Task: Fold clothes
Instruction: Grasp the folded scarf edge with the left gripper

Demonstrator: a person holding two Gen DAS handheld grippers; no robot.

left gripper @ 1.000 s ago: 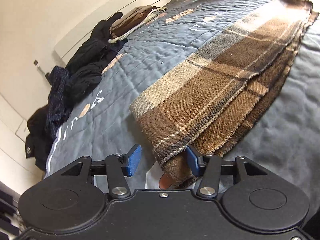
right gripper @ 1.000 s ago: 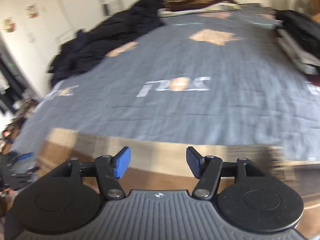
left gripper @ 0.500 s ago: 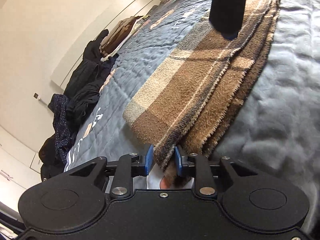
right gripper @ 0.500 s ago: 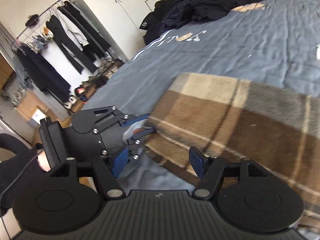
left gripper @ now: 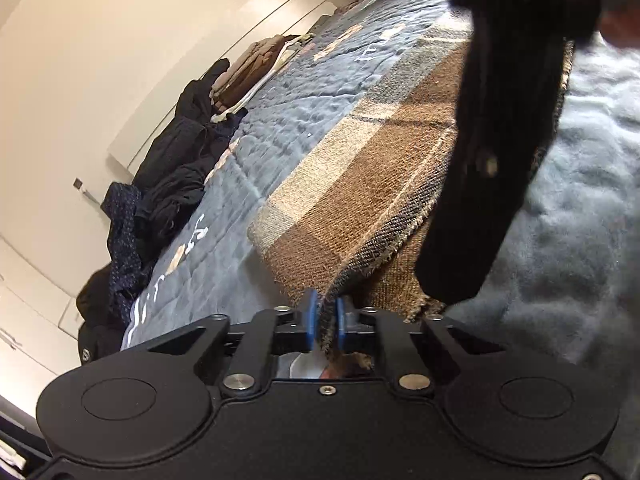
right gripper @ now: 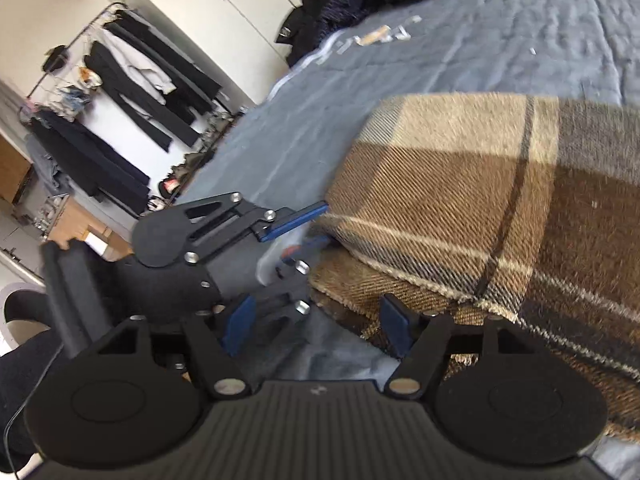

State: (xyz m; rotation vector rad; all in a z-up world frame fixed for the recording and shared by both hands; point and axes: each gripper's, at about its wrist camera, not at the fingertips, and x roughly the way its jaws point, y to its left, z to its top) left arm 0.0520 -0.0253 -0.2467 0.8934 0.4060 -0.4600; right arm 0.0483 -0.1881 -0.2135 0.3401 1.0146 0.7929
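Observation:
A brown, tan and grey plaid scarf (left gripper: 372, 168) lies folded in layers along the near edge of the grey bed. My left gripper (left gripper: 325, 322) is shut on the top layer's corner. In the right wrist view the scarf (right gripper: 480, 200) fills the right side, and the left gripper (right gripper: 308, 228) shows pinching that corner. My right gripper (right gripper: 316, 324) is open, just in front of the scarf's lower layers, its right finger beside the frayed edge. The right gripper's body (left gripper: 496, 132) hangs dark and blurred over the scarf in the left wrist view.
The grey quilted bedspread (left gripper: 280, 132) carries a heap of dark clothes (left gripper: 172, 176) and a folded brown stack (left gripper: 256, 64) along its far side. A clothes rack (right gripper: 120, 92) with hanging garments stands off the bed's end.
My left gripper closed on the scarf's corner and has tightened. My right gripper swung round and came down close to the left one, still open.

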